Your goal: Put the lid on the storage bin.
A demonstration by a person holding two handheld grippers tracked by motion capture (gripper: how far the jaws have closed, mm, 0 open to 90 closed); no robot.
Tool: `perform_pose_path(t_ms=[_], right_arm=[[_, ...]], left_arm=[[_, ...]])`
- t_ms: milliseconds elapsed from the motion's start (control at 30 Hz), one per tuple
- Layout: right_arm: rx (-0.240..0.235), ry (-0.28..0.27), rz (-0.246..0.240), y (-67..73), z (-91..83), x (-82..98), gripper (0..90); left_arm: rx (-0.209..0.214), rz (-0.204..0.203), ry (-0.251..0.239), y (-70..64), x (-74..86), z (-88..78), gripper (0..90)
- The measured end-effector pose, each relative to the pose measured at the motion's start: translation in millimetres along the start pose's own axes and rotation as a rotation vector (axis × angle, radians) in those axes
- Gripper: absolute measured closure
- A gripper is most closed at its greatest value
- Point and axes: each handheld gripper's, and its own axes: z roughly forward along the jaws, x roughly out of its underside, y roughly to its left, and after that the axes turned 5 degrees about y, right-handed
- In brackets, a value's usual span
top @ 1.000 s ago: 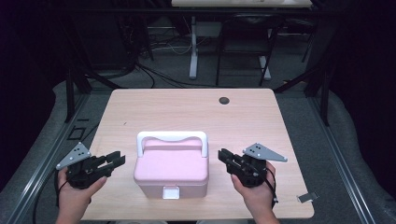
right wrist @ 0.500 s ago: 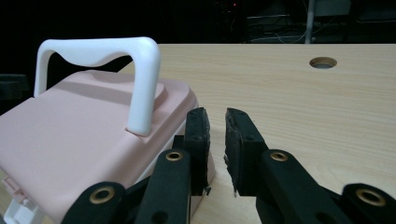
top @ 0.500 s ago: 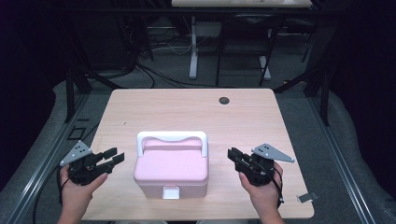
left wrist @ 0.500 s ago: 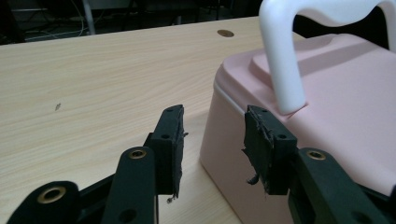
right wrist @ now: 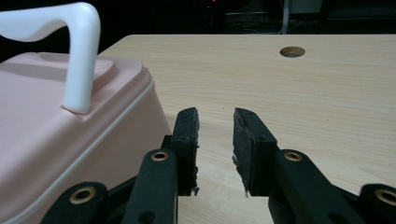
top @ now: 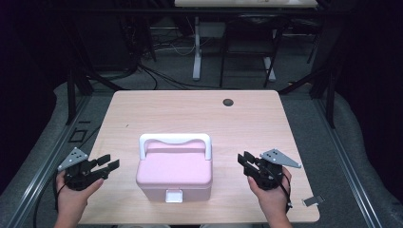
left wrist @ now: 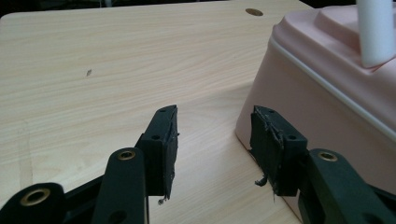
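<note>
Middle of counter (top: 142,114): the pink box (top: 174,173) stands near the front edge, its white handle (top: 174,139) upright across the back of the lid.
Left flank: the left gripper (top: 108,165) sits beside the box; bare wood between them, jaws just opened, nothing inside.
Right flank: the right gripper (top: 246,162) sits apart from the box wall, bare wood between; jaws just opening, gap empty.
Far half: open wood, apart from a round cable hole (top: 228,102).
</note>
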Motion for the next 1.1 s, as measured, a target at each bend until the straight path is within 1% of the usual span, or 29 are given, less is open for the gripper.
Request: perform_pose_path(t_ms=[33, 100, 133, 167, 200, 233, 333, 367, 400, 433, 467, 533, 567, 600, 633, 667, 700, 733, 767, 800, 833, 867, 900, 933, 967, 1000, 1033, 1067, 1100], right_arm=[[0.004, -0.007, 0.003, -1.0, 1.8, 1.6, 69.6], [0.008, 0.012, 0.008, -2.5, 3.0, 3.9, 68.8], [0.007, 0.011, 0.008, -3.6, 4.5, 5.3, 68.4], [0.011, 0.028, 0.011, -4.4, 4.9, 6.4, 68.1], [0.007, 0.013, 0.015, -4.9, 7.0, 7.5, 67.9], [0.004, 0.027, 0.019, -5.6, 7.6, 8.4, 67.2], [0.0, 0.019, 0.02, -7.0, 11.7, 12.0, 65.7], [0.002, 0.023, 0.018, -7.1, 13.1, 13.5, 65.2], [0.003, 0.041, 0.013, -7.6, 12.8, 14.0, 64.8], [0.004, 0.043, 0.015, -7.8, 14.2, 15.3, 64.0], [0.002, 0.019, 0.016, -7.7, 17.1, 17.0, 63.8], [0.011, 0.047, 0.008, -7.6, 17.7, 18.3, 62.9], [0.012, 0.042, 0.002, -7.4, 20.0, 19.9, 62.0], [0.02, 0.049, -0.008, -7.3, 20.4, 20.7, 61.6], [0.031, 0.035, -0.018, -7.4, 22.2, 21.9, 61.3], [0.036, 0.046, -0.025, -7.7, 22.1, 22.3, 60.9], [0.043, 0.037, -0.032, -8.4, 23.5, 23.4, 59.8], [0.051, 0.048, -0.038, -9.2, 23.3, 24.0, 59.4], [0.062, 0.037, -0.044, -10.6, 24.7, 25.1, 58.6], [0.067, 0.018, -0.043, -11.3, 26.5, 26.2, 58.1], [0.079, 0.034, -0.044, -12.1, 26.1, 26.8, 57.8], [0.08, 0.016, -0.042, -12.9, 28.3, 27.9, 57.8], [0.087, 0.051, -0.044, -14.7, 27.7, 28.5, 57.8], [0.084, 0.031, -0.042, -15.7, 30.2, 29.8, 57.7], [0.089, 0.049, -0.043, -16.2, 29.6, 30.0, 57.6], [0.086, 0.034, -0.042, -16.9, 31.0, 30.7, 57.5], [0.092, 0.049, -0.041, -18.5, 30.6, 31.0, 57.0], [0.092, 0.044, -0.037, -19.3, 31.1, 31.4, 56.7], [0.101, 0.053, -0.038, -20.4, 30.6, 31.7, 56.1]], left_arm=[[0.0, -0.003, 0.002, 1.1, 1.2, 0.6, 51.5], [-0.005, -0.007, 0.008, 2.4, 3.3, 2.1, 51.2], [-0.003, -0.002, 0.011, 3.6, 4.7, 3.4, 51.1], [-0.005, -0.001, 0.018, 4.1, 5.3, 4.3, 51.1], [-0.006, -0.004, 0.018, 4.8, 6.4, 6.1, 51.0], [-0.009, -0.005, 0.023, 5.6, 7.0, 6.9, 50.6], [-0.015, -0.012, 0.029, 7.2, 10.0, 11.6, 49.7], [-0.015, -0.011, 0.032, 7.3, 10.7, 12.5, 49.5], [-0.012, -0.009, 0.032, 7.4, 12.0, 14.2, 49.4], [-0.012, -0.011, 0.036, 7.3, 13.0, 15.2, 49.3], [-0.011, -0.012, 0.037, 7.4, 14.0, 16.3, 49.0], [-0.014, -0.012, 0.039, 7.8, 15.7, 17.6, 48.8], [-0.015, -0.012, 0.041, 8.3, 16.4, 17.9, 48.5], [-0.018, -0.014, 0.037, 8.6, 17.4, 18.5, 48.4], [-0.019, -0.016, 0.037, 8.7, 18.1, 18.8, 48.0], [-0.018, -0.017, 0.037, 9.0, 19.4, 19.9, 47.7], [-0.019, -0.017, 0.041, 8.8, 20.3, 20.9, 47.8], [-0.019, -0.014, 0.049, 8.5, 21.1, 22.3, 47.7], [-0.011, -0.012, 0.051, 8.5, 21.5, 23.5, 47.8], [-0.006, -0.012, 0.056, 7.9, 21.7, 24.5, 47.9], [-0.003, -0.008, 0.057, 7.5, 21.8, 25.2, 47.9], [0.002, -0.004, 0.055, 6.8, 22.2, 27.0, 47.9], [0.002, 0.004, 0.062, 6.6, 22.1, 27.7, 47.9], [0.003, 0.008, 0.064, 6.6, 22.3, 28.4, 47.9], [0.003, 0.008, 0.064, 6.5, 22.6, 29.1, 47.9], [0.003, 0.009, 0.069, 6.9, 22.9, 30.1, 47.9], [0.004, 0.005, 0.069, 6.9, 23.2, 31.0, 47.8], [0.003, 0.006, 0.071, 7.5, 23.5, 31.8, 47.7], [0.003, 0.005, 0.073, 8.0, 23.5, 32.1, 47.5]])
